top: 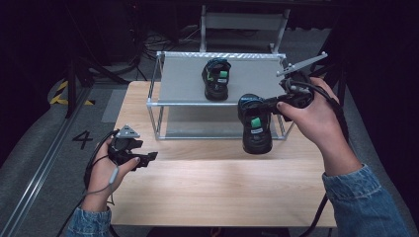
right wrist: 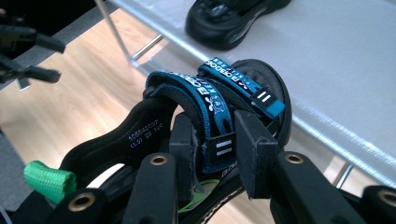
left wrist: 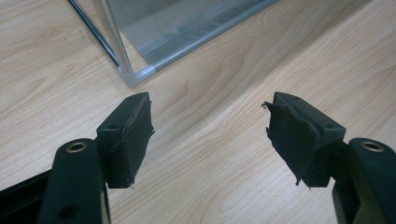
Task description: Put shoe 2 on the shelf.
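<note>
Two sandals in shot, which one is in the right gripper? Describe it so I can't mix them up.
Find the metal-framed shelf at the table's far side. Just in front of its right corner, the right gripper holds a black sandal in the air by its blue strap. The other sandal rests on the shelf top.

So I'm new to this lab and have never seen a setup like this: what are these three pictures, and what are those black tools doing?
A person sits at a wooden table with a hand-held gripper in each hand; there is no robot arm. The high view looks down from above the person. The other two pictures come from cameras mounted on the grippers, looking along their black fingers.

On the table stands a metal rack with one black sandal on its shelf. The right gripper is shut on the blue strap of a second sandal and holds it in the air in front of the rack. The left gripper is open with nothing between its fingers, low over the table at the left.
</note>
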Available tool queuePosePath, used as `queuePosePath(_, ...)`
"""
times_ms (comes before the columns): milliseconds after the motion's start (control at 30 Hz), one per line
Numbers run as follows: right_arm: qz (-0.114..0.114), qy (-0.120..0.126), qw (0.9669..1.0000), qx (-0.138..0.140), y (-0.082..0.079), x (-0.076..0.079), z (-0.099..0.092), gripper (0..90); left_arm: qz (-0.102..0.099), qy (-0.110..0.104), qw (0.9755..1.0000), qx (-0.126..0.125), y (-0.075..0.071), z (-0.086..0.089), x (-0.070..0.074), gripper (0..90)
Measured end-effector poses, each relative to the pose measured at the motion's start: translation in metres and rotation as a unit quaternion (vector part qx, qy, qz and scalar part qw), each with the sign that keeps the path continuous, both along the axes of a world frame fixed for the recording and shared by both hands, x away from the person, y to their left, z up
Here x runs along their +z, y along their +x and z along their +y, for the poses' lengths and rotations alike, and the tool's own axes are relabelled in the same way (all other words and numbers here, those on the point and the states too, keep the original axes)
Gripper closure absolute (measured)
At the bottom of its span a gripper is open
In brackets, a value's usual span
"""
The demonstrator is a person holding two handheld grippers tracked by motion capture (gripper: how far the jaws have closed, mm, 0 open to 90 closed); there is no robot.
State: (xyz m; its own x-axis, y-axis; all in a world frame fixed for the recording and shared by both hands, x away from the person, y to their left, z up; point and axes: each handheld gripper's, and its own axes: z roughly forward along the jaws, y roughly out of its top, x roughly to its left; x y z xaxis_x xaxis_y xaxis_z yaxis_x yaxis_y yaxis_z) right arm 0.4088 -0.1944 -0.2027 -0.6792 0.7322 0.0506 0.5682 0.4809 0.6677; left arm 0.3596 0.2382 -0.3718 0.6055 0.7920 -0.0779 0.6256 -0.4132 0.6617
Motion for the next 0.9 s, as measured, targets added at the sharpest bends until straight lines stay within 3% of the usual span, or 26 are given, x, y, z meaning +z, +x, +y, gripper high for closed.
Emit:
queuePosePath(400,-0.02,0.005,0.9995,-0.023,0.033,0.006,-0.004,69.8,0.002,0.001,1.0,-0.004,0.005,-0.002,-0.002,30.7)
queuePosePath(900,-0.03,0.012,0.9988,-0.037,0.07,0.002,-0.002,69.9,0.005,-0.007,0.9998,-0.016,0.012,-0.008,-0.002,30.4)
